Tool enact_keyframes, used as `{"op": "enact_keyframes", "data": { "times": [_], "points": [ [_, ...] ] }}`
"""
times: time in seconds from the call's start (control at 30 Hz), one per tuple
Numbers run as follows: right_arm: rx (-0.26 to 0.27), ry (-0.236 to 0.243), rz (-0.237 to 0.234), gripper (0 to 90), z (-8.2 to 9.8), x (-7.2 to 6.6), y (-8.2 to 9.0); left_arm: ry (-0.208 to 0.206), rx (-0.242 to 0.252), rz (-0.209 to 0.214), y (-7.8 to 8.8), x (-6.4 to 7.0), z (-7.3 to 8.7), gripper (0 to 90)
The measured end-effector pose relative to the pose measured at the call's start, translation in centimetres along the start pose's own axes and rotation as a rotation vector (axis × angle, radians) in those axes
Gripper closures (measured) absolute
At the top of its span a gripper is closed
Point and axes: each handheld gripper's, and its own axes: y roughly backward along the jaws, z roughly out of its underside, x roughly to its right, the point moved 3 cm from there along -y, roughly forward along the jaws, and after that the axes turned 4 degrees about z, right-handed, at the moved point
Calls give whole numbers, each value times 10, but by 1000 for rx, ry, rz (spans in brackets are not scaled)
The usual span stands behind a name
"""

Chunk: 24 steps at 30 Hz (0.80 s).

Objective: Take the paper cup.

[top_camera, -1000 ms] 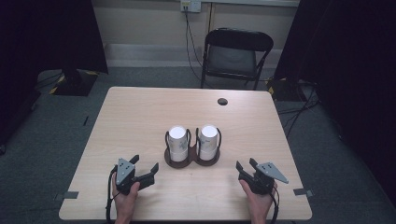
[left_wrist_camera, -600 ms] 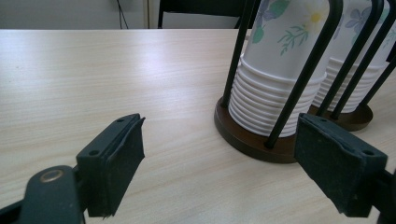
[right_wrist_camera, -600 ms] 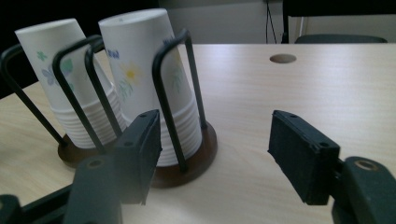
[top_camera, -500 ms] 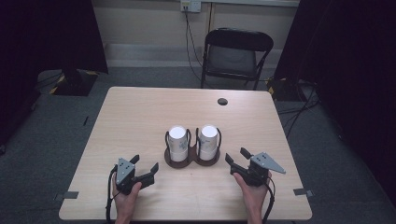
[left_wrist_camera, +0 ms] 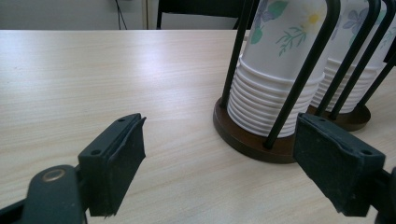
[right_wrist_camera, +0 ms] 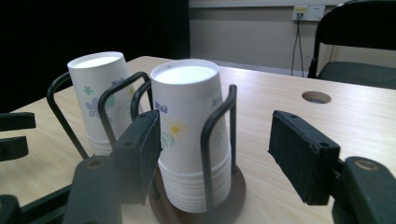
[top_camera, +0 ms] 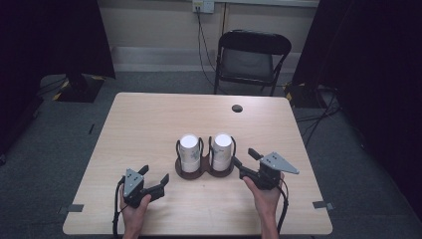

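Right hand-held gripper (top_camera: 243,158), jaws apart and empty beside the right cup stack (top_camera: 222,151), needed square alignment before clamping the top cup.

I work in what looks like a recording studio or lab: my pale wooden table (top_camera: 149,129) stands on grey carpet (top_camera: 59,134), black curtains (top_camera: 54,35) hang left and right, and a black folding chair (top_camera: 251,59) waits at the far wall under a white socket (top_camera: 203,6).

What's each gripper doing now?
Left gripper: open, holding nothing.
Right gripper: open, holding nothing, jaws just opened, near the right cup stack.
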Motion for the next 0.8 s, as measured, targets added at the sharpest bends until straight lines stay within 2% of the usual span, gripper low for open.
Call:
{"op": "enact_keyframes", "data": {
  "times": [0.37,0.53,0.67,0.8],
  "points": [
    [2,43,-60,335,-22,-5,-19,-4,1,2,0,0,0,170],
    [-14,63,-66,336,-27,-7,-27,-25,-4,6,0,2,0,181],
    [-23,86,-81,349,-32,-11,-37,-20,-3,6,0,2,0,180],
    [-30,88,-95,348,-35,-13,-43,-23,-2,5,0,2,0,180]
  ]
}}
